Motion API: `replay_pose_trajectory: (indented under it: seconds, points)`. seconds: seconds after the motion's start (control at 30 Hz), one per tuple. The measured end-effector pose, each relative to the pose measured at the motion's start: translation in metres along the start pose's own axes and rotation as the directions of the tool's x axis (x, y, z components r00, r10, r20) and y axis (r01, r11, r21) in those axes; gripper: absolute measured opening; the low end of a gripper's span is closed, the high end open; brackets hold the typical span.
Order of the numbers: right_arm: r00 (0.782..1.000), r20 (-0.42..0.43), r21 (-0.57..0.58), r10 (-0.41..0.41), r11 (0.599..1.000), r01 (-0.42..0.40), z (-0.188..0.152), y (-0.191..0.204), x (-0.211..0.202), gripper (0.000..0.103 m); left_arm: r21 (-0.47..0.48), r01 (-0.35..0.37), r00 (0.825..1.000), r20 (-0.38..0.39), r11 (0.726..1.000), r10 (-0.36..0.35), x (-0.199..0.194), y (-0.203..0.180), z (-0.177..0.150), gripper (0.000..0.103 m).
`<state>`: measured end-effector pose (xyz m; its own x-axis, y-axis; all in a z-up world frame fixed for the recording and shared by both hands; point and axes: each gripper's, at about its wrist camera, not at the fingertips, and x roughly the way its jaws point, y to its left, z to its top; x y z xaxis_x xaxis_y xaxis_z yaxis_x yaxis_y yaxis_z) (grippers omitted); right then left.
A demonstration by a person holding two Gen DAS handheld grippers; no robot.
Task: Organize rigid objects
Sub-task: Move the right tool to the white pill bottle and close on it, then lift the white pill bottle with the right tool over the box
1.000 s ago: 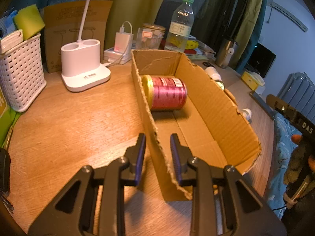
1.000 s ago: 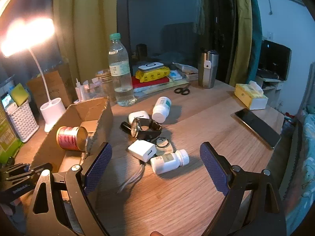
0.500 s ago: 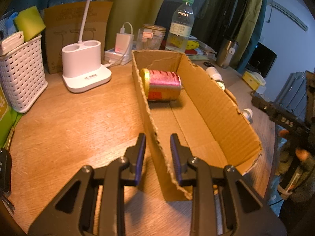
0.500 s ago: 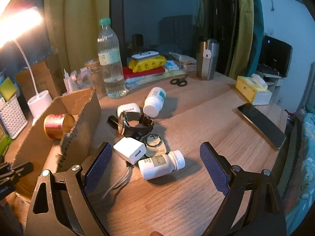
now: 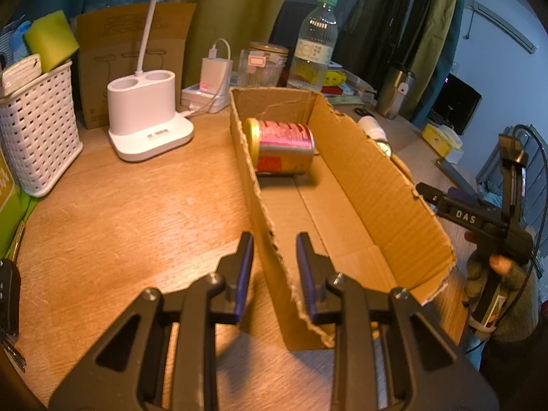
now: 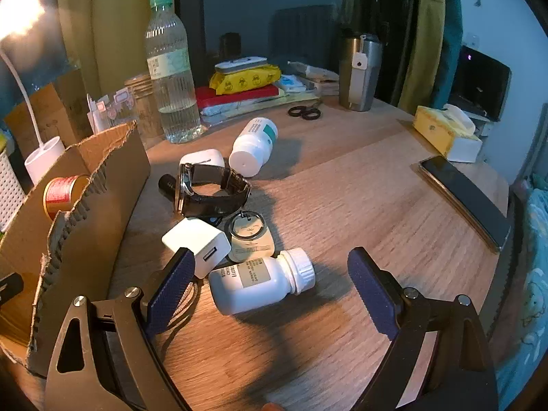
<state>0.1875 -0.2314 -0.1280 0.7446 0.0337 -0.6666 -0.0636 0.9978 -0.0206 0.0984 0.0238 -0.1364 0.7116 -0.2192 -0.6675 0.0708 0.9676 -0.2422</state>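
An open cardboard box (image 5: 376, 198) lies on the wooden desk with a red and gold can (image 5: 282, 146) on its side at the far end. My left gripper (image 5: 274, 274) straddles the box's near left wall, jaws narrowly apart, not clamped. My right gripper (image 6: 270, 287) is wide open just above a white pill bottle (image 6: 260, 281) lying on its side. Beyond it lie a white charger cube (image 6: 197, 243), a key ring tag (image 6: 248, 236), a black watch (image 6: 209, 191), a white earbud case (image 6: 202, 157) and a second white bottle (image 6: 255, 145). The box (image 6: 89, 226) is at the left.
A white lamp base (image 5: 147, 120), white basket (image 5: 34, 130), power bank and water bottle (image 5: 313, 44) stand behind the box. A steel tumbler (image 6: 359, 72), scissors (image 6: 304, 111), tissue box (image 6: 445, 133) and phone (image 6: 462, 198) lie to the right.
My right gripper has moved forward and down toward the near pill bottle. The can in the box has rolled a little farther back. My left gripper has stayed at the box wall.
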Motion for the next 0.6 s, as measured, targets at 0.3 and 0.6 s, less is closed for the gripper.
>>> replay_pose_trajectory:
  seconds: [0.3, 0.6]
  points:
    - [0.998, -0.060, -0.004, 0.018, 1.000, -0.018, 0.002, 0.000, 0.014, 0.092, 0.000, 0.000, 1.000, 0.000, 1.000, 0.000, 0.000, 0.000, 0.000, 0.027]
    - [0.997, -0.078, -0.030, -0.007, 1.000, 0.005, 0.000, 0.004, 0.019, 0.070, 0.000, 0.000, 1.000, 0.000, 1.000, 0.000, 0.000, 0.000, 0.000, 0.027]
